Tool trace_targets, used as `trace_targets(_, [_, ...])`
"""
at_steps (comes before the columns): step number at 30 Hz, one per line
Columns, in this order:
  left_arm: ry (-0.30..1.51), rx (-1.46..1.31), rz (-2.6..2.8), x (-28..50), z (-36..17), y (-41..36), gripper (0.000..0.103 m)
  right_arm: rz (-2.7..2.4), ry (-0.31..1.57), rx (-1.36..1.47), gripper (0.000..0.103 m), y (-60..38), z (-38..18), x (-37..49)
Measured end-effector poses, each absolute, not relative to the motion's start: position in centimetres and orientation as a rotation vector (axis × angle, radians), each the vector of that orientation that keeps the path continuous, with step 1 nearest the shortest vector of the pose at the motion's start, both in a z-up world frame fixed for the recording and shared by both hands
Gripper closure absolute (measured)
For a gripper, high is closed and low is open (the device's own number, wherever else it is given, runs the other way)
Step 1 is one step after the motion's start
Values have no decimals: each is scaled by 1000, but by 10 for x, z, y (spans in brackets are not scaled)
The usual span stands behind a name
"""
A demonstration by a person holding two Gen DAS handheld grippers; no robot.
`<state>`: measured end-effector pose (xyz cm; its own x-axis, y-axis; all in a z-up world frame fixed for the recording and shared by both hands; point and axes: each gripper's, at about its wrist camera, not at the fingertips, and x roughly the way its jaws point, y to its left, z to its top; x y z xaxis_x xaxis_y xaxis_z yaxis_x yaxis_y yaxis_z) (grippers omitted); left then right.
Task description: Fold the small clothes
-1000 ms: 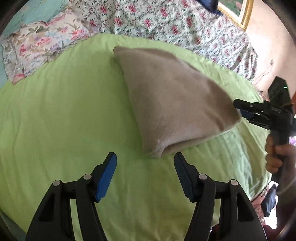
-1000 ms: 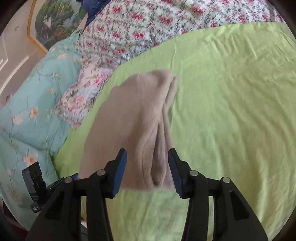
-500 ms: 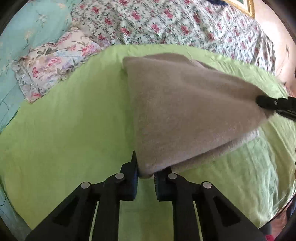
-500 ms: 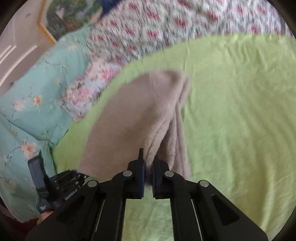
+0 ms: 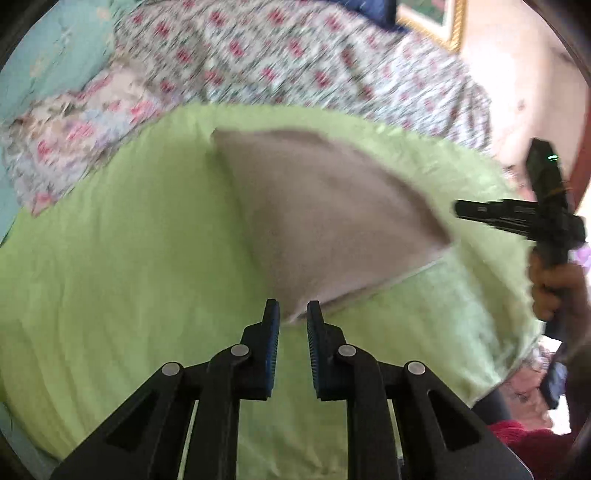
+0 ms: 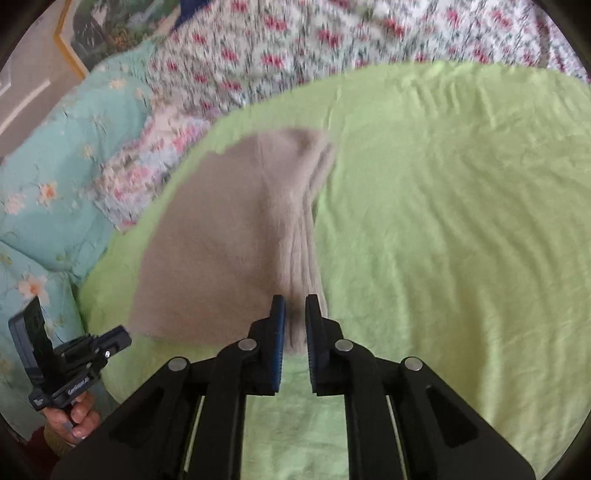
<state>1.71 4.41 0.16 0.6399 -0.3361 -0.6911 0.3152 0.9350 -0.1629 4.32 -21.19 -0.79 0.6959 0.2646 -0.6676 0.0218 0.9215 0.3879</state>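
A beige fleece garment (image 5: 325, 206), folded over, lies on the green bed sheet (image 5: 122, 266). Its near corner sits between the blue pads of my left gripper (image 5: 293, 317), whose jaws stand narrow and are easing open. The near edge looks slightly raised off the sheet. In the right wrist view the folded edge of the garment (image 6: 221, 236) runs into my right gripper (image 6: 295, 314), which is shut on it. Each gripper also shows in the other's view: the right gripper (image 5: 460, 212) at the garment's right corner, the left gripper (image 6: 127, 338) at its lower left corner.
A floral quilt (image 5: 280, 48) and a teal flowered cover (image 6: 55, 155) are bunched along the far side of the bed. A gold-framed picture (image 5: 447, 22) hangs behind. A person's hand (image 5: 554, 288) holds the right gripper's handle. Bare green sheet (image 6: 461, 229) spreads to the right.
Both grippers went from wide open to closed on the garment's near corners, then rose a little. The garment's near edge has lifted with them.
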Motion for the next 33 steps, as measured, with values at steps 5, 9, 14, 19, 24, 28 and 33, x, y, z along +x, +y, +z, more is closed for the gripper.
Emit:
trace_targets(5, [694, -174, -480, 51, 31, 50, 86, 208, 708, 397, 91, -192, 20, 69])
trace_targets(9, [687, -289, -548, 98, 33, 53, 81, 225, 725, 434, 91, -180, 13, 110])
trace_targets(14, [843, -260, -487, 146, -4, 43, 82, 176, 819, 457, 91, -184, -17, 153])
trace_targets(19, [873, -225, -465, 156, -26, 36, 85, 129, 871, 475, 96, -199, -56, 171])
trace_targets(24, [855, -282, -475, 141, -25, 39, 85, 140, 838, 484, 96, -202, -53, 164])
trace_targets(28, [852, -285, -493, 106, -24, 44, 84, 171, 824, 447, 92, -191, -36, 133])
trace_targets(33, [916, -224, -454, 73, -51, 43, 84, 136, 826, 363, 92, -187, -39, 83])
